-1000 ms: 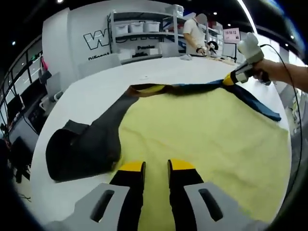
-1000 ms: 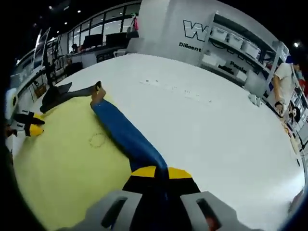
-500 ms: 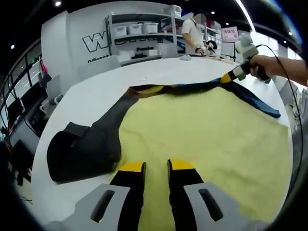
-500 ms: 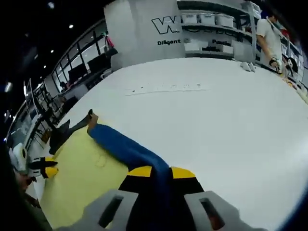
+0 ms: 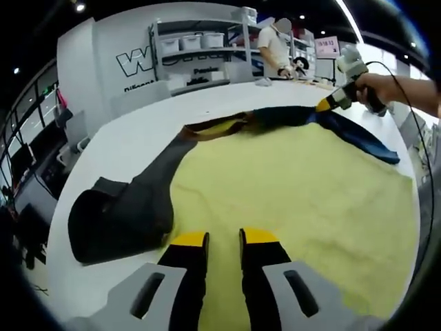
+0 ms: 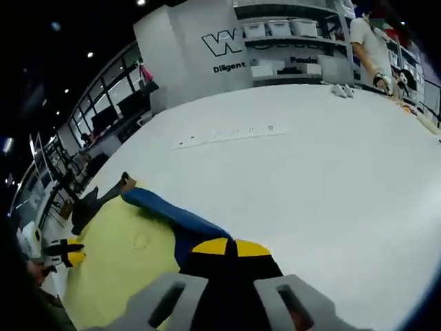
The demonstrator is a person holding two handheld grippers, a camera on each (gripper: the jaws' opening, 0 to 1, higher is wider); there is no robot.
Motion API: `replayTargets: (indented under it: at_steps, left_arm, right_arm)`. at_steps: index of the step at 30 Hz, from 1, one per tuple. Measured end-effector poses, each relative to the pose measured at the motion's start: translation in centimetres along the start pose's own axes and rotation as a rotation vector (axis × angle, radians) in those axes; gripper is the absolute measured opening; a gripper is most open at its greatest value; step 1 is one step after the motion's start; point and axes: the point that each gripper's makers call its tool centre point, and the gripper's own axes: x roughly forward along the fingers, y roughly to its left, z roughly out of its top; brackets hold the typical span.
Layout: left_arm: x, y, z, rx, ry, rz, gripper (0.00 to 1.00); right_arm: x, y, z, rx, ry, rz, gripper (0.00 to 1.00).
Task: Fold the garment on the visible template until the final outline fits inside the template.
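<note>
Right claw clamps the blue sleeve of the yellow garment (spread on the white counter); left claw stands slightly apart.

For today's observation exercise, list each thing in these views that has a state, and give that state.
Garment: yellow body spread flat, not yet folded.
Blue sleeve: pinched and raised at its end.
Dark sleeve: lying flat on the table.
Right gripper: shut on the blue sleeve.
Left gripper: open above the garment.

Matt cloth garment, smooth white table
</note>
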Motion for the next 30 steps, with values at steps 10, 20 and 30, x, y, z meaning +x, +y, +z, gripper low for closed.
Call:
replayTargets:
  at_steps: [10,20,30]
  left_arm:
    - [-0.1,0.2,0.0,0.023,-0.001,-0.004,0.14]
    - [-0.2,0.4,-0.1,0.031,0.000,-0.005,0.15]
    - [-0.2,0.5,0.0,0.041,0.003,0.004,0.16]
  right_arm:
    - [1.6,-2.0,2.0,-0.072,-0.006,-0.054,0.00]
    - [3.7,-3.2,3.1,-0.174,0.033,-0.085,0.00]
    - [2.9,-4.5,3.0,-0.231,0.018,-0.110,0.00]
